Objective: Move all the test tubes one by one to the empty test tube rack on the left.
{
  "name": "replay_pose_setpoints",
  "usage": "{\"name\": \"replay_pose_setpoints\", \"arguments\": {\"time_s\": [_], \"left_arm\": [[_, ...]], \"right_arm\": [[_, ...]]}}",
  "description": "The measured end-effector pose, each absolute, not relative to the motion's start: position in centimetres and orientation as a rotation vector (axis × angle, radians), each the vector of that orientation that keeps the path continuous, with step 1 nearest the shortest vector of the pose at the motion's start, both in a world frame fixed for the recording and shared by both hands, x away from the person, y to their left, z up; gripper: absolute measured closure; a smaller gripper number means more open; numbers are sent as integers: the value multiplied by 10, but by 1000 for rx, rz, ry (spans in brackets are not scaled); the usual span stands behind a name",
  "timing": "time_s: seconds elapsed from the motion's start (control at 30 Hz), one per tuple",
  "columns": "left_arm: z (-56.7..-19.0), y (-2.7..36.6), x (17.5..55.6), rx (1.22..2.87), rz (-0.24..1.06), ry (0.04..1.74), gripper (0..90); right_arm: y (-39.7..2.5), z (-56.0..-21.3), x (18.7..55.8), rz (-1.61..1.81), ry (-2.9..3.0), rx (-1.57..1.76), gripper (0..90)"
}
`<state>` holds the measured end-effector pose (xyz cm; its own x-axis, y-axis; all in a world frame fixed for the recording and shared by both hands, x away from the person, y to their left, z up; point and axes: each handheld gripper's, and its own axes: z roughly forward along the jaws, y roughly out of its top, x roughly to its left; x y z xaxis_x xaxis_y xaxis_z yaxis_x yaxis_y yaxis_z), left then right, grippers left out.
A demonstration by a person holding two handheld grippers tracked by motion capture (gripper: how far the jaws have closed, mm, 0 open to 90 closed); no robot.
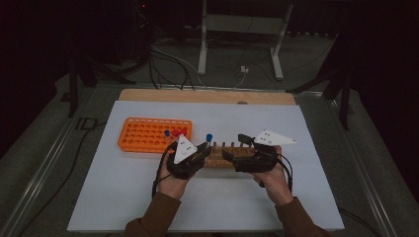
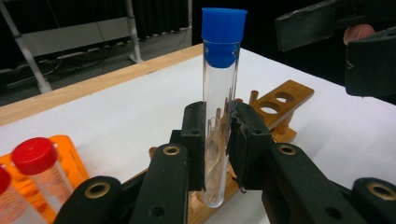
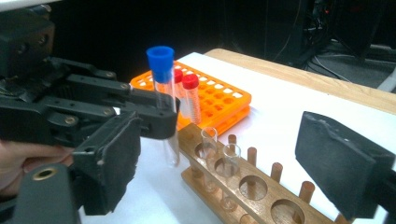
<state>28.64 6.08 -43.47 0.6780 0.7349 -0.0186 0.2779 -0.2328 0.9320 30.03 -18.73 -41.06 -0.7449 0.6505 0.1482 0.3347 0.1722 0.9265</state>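
A clear test tube with a blue cap (image 2: 224,32) stands upright between the jaws of my left gripper (image 2: 218,140), which is shut on its lower half. In the high view the tube (image 1: 209,137) and left gripper (image 1: 206,147) are at the left end of a wooden rack (image 1: 225,154). In the right gripper view the tube (image 3: 161,60) hangs just beside that rack's end (image 3: 252,186), which holds two uncapped glass tubes (image 3: 208,140). My right gripper (image 3: 224,163) is open wide over the wooden rack, with nothing in it, and it faces the left gripper (image 3: 163,116).
An orange rack (image 1: 148,134) with many holes lies left of the wooden rack and holds red-capped tubes (image 3: 189,88). Everything sits on a white sheet (image 1: 123,187) over a wooden table. Cables and a metal stand are on the floor beyond the far edge.
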Motion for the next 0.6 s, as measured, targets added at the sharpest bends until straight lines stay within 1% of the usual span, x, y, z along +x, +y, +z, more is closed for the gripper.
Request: {"name": "replay_pose_setpoints", "arguments": {"time_s": [0.2,0.43,0.6], "left_arm": [[-434,68,287,1793,531,823,777],[-432,76,288,1779,539,841,777],[-431,83,289,1771,550,854,777]], "right_arm": [[-190,-412,302,1570,2174,965,36],[-193,-411,302,1560,2161,986,5],[-195,-411,303,1557,2147,999,4]]}}
